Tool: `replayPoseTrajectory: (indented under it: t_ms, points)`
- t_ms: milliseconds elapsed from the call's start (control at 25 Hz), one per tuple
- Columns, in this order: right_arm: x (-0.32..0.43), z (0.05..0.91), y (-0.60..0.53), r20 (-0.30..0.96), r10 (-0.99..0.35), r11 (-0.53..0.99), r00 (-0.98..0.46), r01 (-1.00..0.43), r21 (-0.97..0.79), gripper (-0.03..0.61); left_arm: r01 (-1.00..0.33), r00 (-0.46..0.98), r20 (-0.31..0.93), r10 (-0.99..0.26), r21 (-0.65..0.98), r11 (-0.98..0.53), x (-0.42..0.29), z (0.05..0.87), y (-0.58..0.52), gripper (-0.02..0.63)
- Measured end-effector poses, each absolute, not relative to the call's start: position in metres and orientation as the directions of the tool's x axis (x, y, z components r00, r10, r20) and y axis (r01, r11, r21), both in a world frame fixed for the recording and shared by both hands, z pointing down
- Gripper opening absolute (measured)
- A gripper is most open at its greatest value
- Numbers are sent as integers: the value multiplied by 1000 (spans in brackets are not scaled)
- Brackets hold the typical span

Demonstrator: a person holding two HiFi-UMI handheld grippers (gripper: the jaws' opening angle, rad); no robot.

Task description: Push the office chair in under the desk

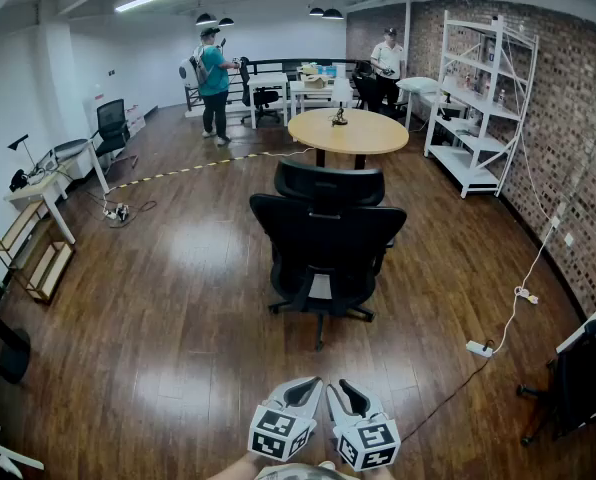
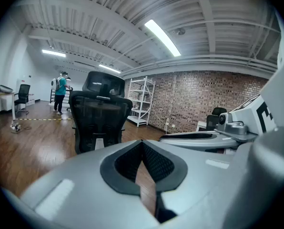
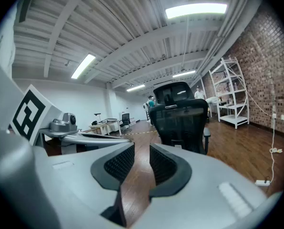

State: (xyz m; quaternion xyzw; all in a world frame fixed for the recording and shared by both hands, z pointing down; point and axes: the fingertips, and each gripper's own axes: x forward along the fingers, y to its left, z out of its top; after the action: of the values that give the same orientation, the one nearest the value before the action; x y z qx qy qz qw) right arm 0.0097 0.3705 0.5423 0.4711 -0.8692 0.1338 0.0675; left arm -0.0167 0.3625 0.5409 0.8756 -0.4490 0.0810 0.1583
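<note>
A black office chair (image 1: 326, 243) stands in the middle of the wooden floor with its mesh back toward me. Just beyond it is a round wooden table (image 1: 348, 130). Both grippers are low at the bottom centre, side by side, well short of the chair and touching nothing. My left gripper (image 1: 305, 386) is shut, its pads meeting with nothing between them (image 2: 142, 144). My right gripper (image 1: 350, 394) stands slightly open and empty (image 3: 142, 152). The chair (image 2: 99, 113) is ahead in the left gripper view, and the chair (image 3: 180, 120) is also straight ahead in the right gripper view.
A white shelf unit (image 1: 478, 108) lines the brick wall at right. A power strip (image 1: 478, 348) with its white cable lies on the floor right of the chair. Desks (image 1: 38, 190) stand at left, another dark chair (image 1: 578, 378) at far right. Two people (image 1: 214, 83) are far back.
</note>
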Motion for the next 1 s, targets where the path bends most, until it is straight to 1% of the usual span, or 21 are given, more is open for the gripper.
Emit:
replayPoseTrajectory:
  t_ms: [360, 720, 1000]
  points:
    - [58, 545, 352, 229, -791, 535, -567, -823, -189, 110, -833, 553, 272, -788, 178, -523, 21, 537, 340, 14]
    - [51, 545, 334, 210, -759, 582, -616, -787, -205, 129, -848, 529, 285, -799, 168, -502, 21, 539, 322, 14]
    - [38, 551, 299, 210, -758, 588, -618, -786, -191, 144, -842, 539, 273, -797, 193, -504, 11, 547, 285, 14]
